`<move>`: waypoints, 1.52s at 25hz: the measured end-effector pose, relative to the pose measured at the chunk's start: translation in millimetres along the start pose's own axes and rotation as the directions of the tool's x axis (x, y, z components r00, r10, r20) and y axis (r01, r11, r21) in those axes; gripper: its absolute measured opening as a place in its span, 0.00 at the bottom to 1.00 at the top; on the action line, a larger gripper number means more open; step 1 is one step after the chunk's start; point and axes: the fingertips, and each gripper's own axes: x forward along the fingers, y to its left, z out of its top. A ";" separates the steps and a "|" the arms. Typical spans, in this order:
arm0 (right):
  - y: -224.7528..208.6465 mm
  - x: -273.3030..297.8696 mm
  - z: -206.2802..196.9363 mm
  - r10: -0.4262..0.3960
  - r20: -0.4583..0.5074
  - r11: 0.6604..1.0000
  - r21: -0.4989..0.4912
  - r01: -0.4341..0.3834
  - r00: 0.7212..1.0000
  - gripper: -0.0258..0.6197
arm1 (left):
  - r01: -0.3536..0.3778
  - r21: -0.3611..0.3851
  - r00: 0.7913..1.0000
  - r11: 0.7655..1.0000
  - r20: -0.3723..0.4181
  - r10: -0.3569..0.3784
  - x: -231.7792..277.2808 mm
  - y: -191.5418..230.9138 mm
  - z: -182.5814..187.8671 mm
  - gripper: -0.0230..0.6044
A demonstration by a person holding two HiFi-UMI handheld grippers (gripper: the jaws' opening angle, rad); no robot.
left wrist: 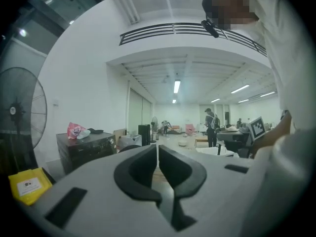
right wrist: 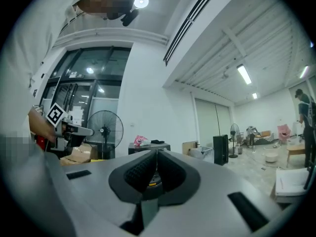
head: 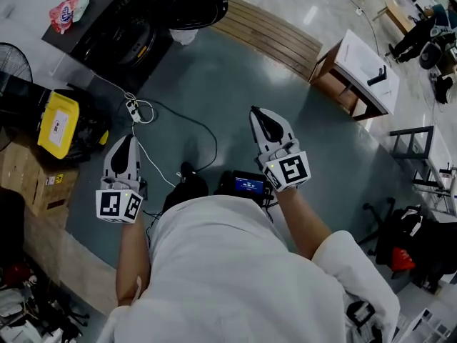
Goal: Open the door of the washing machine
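- The left gripper (head: 126,141) is hanging at the near left, jaws clenched together, grasping nothing.
- The right gripper (head: 259,113) is likewise hovering clenched and empty.
- The washing machine (head: 114,23) is standing at the far left, well apart from both.

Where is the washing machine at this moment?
The washing machine stands at the head view's upper left, beyond the left gripper, a pink bag on top.

Person wears a white short-sleeved shirt (head: 221,277). Left gripper (head: 125,143) and right gripper (head: 261,114) have light grey shells and black jaw pads, ribbed on the right one. Behind the jaws sit the left marker cube (head: 118,204) and right marker cube (head: 288,170), white with black squares.
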 end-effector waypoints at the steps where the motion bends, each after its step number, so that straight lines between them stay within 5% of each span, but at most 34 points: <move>1: -0.3 0.3 -0.3 0.000 0.001 1.000 0.001 0.000 1.000 0.09 | -0.002 0.006 1.000 1.000 0.001 0.002 0.1 0.0 0.4 0.07; 14: 34.3 35.1 26.8 -0.061 -0.005 0.998 -0.017 0.061 0.998 0.09 | 0.008 0.019 1.000 1.000 0.019 -0.008 -0.5 35.6 3.0 0.07; 19: 52.3 41.3 24.2 -0.065 -0.027 0.996 0.067 0.066 0.998 0.09 | -0.012 -0.021 1.000 1.000 0.025 0.012 -12.3 56.0 -3.8 0.07; 23: 65.0 43.2 28.5 -0.056 -0.021 0.998 0.035 0.057 0.998 0.09 | -0.016 -0.044 0.999 0.999 0.034 0.018 -17.8 69.7 -5.9 0.07; 38: 50.7 11.1 2.3 -0.152 -0.061 0.988 0.029 0.154 0.987 0.09 | 0.052 -0.057 0.998 0.997 0.025 -0.051 -5.3 56.7 -7.8 0.07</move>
